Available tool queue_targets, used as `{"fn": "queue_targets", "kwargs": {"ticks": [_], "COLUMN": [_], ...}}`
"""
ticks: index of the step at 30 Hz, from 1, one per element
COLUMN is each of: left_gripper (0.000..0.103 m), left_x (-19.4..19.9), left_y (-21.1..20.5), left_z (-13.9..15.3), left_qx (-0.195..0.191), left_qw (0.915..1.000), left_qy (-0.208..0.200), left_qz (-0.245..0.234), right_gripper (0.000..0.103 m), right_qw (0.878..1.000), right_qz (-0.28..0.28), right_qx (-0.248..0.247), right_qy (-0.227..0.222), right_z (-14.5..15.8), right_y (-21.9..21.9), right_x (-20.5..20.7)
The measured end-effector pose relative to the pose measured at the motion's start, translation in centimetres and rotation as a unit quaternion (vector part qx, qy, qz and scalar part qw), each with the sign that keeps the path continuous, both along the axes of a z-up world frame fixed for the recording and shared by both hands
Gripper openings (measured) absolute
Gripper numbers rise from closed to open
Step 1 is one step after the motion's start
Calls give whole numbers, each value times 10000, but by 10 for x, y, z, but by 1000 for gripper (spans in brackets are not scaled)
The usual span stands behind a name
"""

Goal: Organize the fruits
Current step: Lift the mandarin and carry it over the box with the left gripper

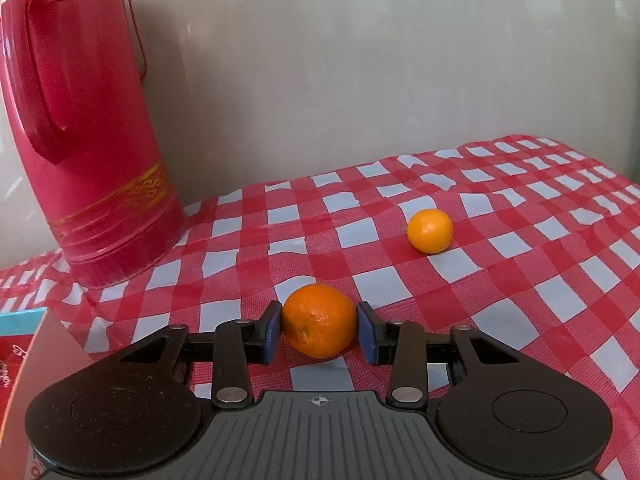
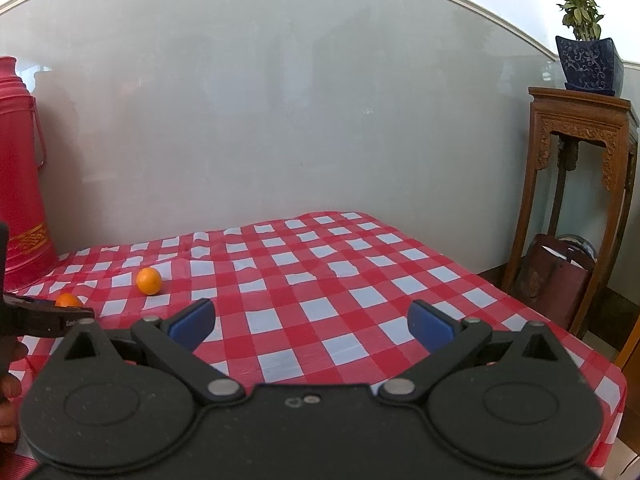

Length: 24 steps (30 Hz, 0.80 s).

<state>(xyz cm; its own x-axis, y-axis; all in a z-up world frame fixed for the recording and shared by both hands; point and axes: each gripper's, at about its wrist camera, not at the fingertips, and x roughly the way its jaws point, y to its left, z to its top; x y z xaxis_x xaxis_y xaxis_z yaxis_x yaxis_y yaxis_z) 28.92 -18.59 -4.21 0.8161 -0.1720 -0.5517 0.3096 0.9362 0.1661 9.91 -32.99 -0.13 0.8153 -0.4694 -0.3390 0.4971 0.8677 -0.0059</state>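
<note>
Left tongs (image 1: pixel 319 326) pinched the nearer orange (image 1: pixel 319 321) from both sides, blue pads (image 1: pixel 273 330) touching its skin; whether the fruit sat on the checked cloth of the table (image 1: pixel 520 264) or was just off it could not be told. Step in hand looked like the grab of the first fruit. Second, smaller orange (image 1: pixel 430 230) lay loose on the cloth, well apart, further back and to the right. Right tongs (image 2: pixel 311 326) were spread wide, holding nothing, over bare cloth near the table's middle. Next move probably called for lifting the pinched orange clear and carrying it to wherever the fruits go, grip kept firm since round fruit rolls. No bowl or basket showed in either view; a cardboard box corner (image 1: pixel 36 360) at the left edge might be the target, contents not visible. Red thermos (image 1: pixel 80 132) stood at back left, closed, contents hidden.
</note>
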Motion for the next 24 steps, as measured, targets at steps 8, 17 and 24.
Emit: {"fn": "queue_targets", "kwargs": {"ticks": [8,17,24], "left_gripper": [39,38,38], "left_x": [-5,-21,-49], "left_y": [-1,5,17], "left_z": [4,12,22], "left_qx": [60,63,-114], "left_qw": [9999,9997,9994], "left_qy": [-79,-184,-239], "left_qz": [-32,-112,-238], "right_gripper": [97,97,97], "right_qw": [10000,9999,9999], "right_qz": [27,96,121], "right_qx": [-10,-25,-54], "right_qy": [-6,-14,-11], "right_z": [2,3,3], "right_y": [2,5,7], "right_x": [0,1,1]}}
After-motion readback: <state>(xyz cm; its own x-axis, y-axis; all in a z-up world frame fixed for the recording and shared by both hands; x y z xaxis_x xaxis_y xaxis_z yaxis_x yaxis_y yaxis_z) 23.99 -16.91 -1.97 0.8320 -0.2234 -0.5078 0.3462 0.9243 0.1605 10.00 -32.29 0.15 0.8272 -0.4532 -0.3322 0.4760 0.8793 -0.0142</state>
